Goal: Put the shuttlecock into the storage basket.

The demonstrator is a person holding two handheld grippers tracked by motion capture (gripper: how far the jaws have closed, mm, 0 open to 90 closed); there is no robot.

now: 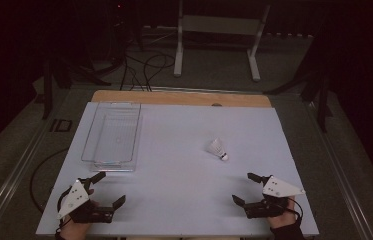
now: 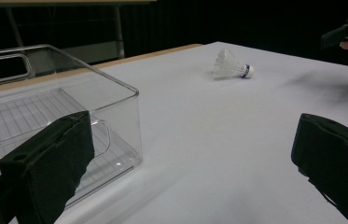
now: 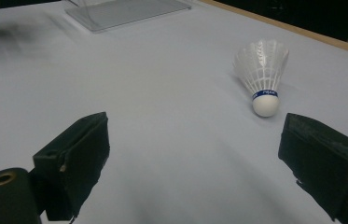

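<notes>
Nearest, at seven o'clock, the left gripper point(image 1: 109, 189) is held wide apart and empty; at five o'clock the right gripper point(image 1: 244, 188) likewise. The shuttlecock point(image 1: 218, 149) lies at two o'clock, the clear tray point(image 1: 96, 127), seemingly empty, at eleven.

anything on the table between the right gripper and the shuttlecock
Nothing: in the high view and the right gripper view, bare white table separates the right gripper from the shuttlecock.
</notes>
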